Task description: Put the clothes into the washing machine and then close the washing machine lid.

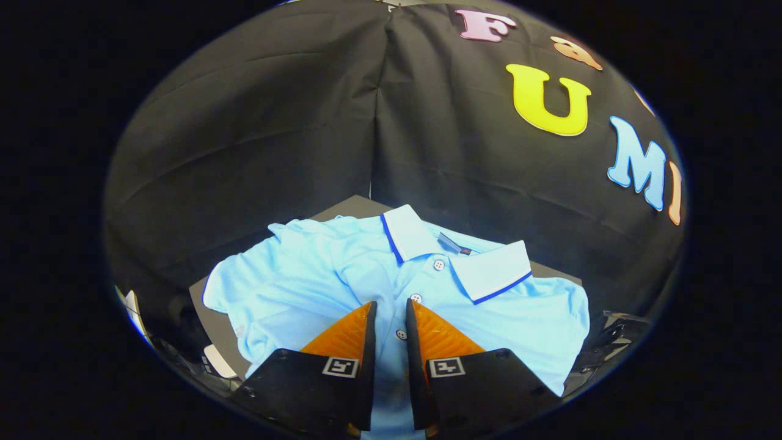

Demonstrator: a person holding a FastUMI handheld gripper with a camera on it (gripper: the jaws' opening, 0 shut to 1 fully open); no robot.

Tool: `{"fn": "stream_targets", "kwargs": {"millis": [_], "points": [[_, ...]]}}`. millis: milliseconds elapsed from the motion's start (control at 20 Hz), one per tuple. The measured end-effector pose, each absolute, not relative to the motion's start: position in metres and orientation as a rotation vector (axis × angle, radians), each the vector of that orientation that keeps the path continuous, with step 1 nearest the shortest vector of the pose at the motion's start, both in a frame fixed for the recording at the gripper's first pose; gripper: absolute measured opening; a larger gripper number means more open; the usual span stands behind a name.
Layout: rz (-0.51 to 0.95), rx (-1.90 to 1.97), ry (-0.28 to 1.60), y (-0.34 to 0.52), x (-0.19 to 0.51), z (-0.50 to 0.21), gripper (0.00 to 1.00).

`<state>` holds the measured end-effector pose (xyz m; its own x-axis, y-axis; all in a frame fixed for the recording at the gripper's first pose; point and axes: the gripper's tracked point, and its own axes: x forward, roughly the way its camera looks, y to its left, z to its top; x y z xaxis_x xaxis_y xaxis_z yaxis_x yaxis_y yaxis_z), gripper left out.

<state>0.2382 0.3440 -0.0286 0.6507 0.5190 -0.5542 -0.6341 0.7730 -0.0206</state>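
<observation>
Jaws standing narrowly apart, gripper (391,308) hovering over light-blue polo shirt (305,287), button placket running lengthwise between orange fingers (348,336).

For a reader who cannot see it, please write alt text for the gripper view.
A light blue polo shirt lies spread on a dark table, its white collar pointing toward the black cloth wall. The gripper hovers over the shirt's button strip, its two orange fingers slightly apart, a button showing between them.
</observation>
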Motion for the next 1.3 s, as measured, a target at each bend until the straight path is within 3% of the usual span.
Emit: {"fn": "stream_targets", "kwargs": {"millis": [100, 150, 700, 1300], "points": [[0.670, -0.231, 0.551, 0.343, 0.238, -0.025, 0.28], [0.674, -0.226, 0.562, 0.341, 0.236, -0.029, 0.07], [0.748, 0.041, 0.460, 0.327, 0.230, 0.035, 0.06], [0.684, 0.040, 0.297, 0.251, 0.229, 0.081, 0.06]]}}
